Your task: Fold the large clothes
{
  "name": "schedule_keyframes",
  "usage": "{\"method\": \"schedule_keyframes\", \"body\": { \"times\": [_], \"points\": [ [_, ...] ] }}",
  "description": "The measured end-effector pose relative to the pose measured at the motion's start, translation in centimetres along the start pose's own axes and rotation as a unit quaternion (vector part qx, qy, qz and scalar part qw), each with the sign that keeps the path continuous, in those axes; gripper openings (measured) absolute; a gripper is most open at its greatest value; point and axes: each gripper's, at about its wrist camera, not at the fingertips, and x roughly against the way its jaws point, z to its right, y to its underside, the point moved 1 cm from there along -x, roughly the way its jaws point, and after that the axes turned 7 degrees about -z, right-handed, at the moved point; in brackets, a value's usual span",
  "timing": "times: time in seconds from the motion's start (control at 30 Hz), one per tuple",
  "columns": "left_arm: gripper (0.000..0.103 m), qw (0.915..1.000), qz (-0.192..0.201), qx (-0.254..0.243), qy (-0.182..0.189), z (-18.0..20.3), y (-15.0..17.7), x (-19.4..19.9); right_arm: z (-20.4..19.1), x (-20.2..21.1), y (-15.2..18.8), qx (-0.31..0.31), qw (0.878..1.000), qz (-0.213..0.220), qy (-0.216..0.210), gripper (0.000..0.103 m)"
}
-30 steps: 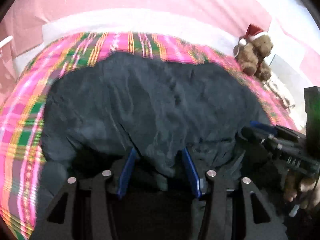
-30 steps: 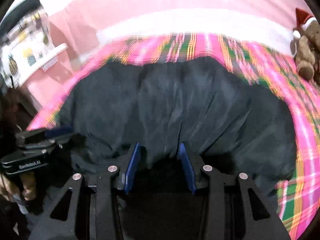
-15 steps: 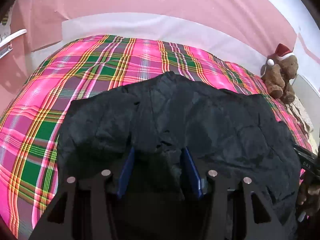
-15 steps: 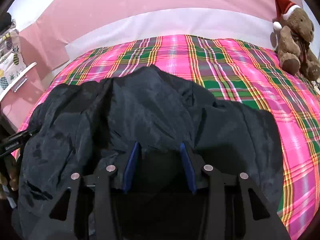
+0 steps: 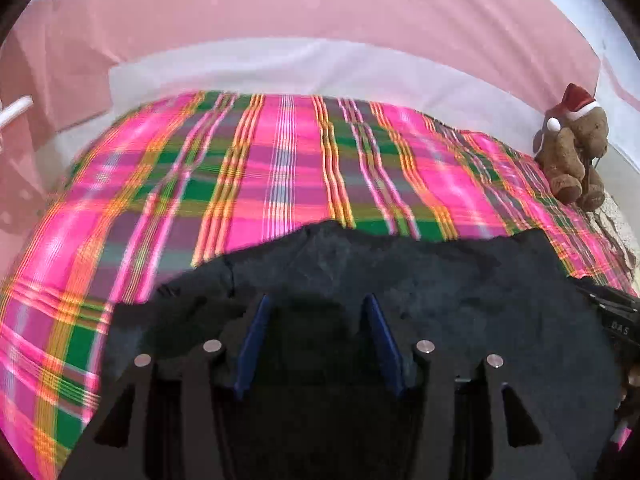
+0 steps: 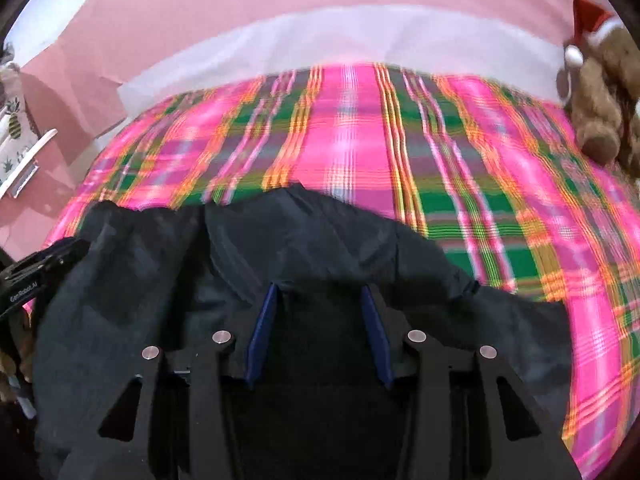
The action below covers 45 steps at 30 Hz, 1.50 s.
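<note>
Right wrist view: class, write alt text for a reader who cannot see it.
A dark garment lies bunched on a pink and green plaid bedspread, its cloth between the blue pads of the right hand-held gripper. A brown teddy bear in a Santa hat sits far right.

A home bedroom: plaid-covered bed (image 5: 280, 184), teddy bear (image 5: 572, 160) in Santa hat, pink wall (image 5: 280, 8).
</note>
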Motion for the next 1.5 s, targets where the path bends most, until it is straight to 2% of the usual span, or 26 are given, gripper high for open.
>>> {"method": "schedule_keyframes", "body": {
  "times": [0.1, 0.2, 0.3, 0.37, 0.47, 0.53, 0.6, 0.73, 0.87, 0.97, 1.07, 1.17, 1.23, 1.5],
  "points": [
    [0.054, 0.9998, 0.017, 0.001, 0.005, -0.2, 1.0, -0.1, 0.5, -0.6, 1.2, -0.002, 1.0, 0.01, -0.008, 0.044],
    [0.054, 0.9999, 0.012, 0.002, 0.002, -0.2, 0.8, 0.5, 0.3, 0.1, 1.0, -0.009, 1.0, 0.004, 0.001, 0.044],
    [0.054, 0.9997, 0.021, 0.006, 0.011, -0.2, 0.9, 3.4, -0.6, 3.7, 1.2, -0.003, 0.999, 0.036, 0.007, 0.044],
    [0.054, 0.999, 0.038, -0.007, 0.021, 0.3, 1.8, 5.7, -1.7, 6.9, 2.4, 0.009, 0.998, 0.068, -0.01, 0.044],
    [0.054, 0.9973, 0.045, -0.03, 0.051, 1.8, 4.0, 8.2, -4.2, 9.1, 4.5, 0.037, 0.995, 0.082, -0.037, 0.045],
    [0.054, 0.9967, 0.028, -0.04, 0.065, 2.7, 5.6, 8.0, -5.6, 8.1, 5.9, 0.052, 0.996, 0.06, -0.048, 0.045],
    [0.054, 0.9971, 0.007, -0.049, 0.057, 3.4, 7.1, 6.5, -6.2, 5.9, 6.7, 0.055, 0.997, 0.034, -0.039, 0.045],
    [0.054, 0.9978, -0.003, -0.044, 0.05, 3.4, 7.4, 5.1, -6.1, 3.9, 7.1, 0.057, 0.997, 0.032, -0.027, 0.045],
    [0.052, 0.9983, -0.007, -0.038, 0.044, 3.7, 7.5, 6.9, -6.4, 6.1, 7.1, 0.046, 0.998, 0.029, -0.021, 0.045],
    [0.052, 0.9972, 0.005, -0.033, 0.067, 3.9, 8.5, 9.4, -7.2, 8.4, 8.4, 0.048, 0.997, 0.044, -0.03, 0.045],
    [0.052, 0.9953, 0.003, -0.045, 0.086, 5.1, 10.5, 10.2, -8.1, 8.6, 9.9, 0.058, 0.997, 0.038, -0.034, 0.045],
    [0.053, 0.9961, -0.029, -0.058, 0.059, 5.9, 12.2, 7.9, -8.5, 6.0, 11.3, 0.062, 0.998, 0.006, -0.023, 0.045],
    [0.053, 0.9962, -0.035, -0.056, 0.057, 5.8, 12.8, 6.8, -8.2, 4.8, 11.7, 0.06, 0.998, -0.005, -0.023, 0.045],
    [0.053, 0.9966, -0.037, -0.057, 0.046, 6.2, 13.1, 6.1, -8.5, 3.5, 12.3, 0.072, 0.997, 0.0, -0.002, 0.045]
  ]
}}
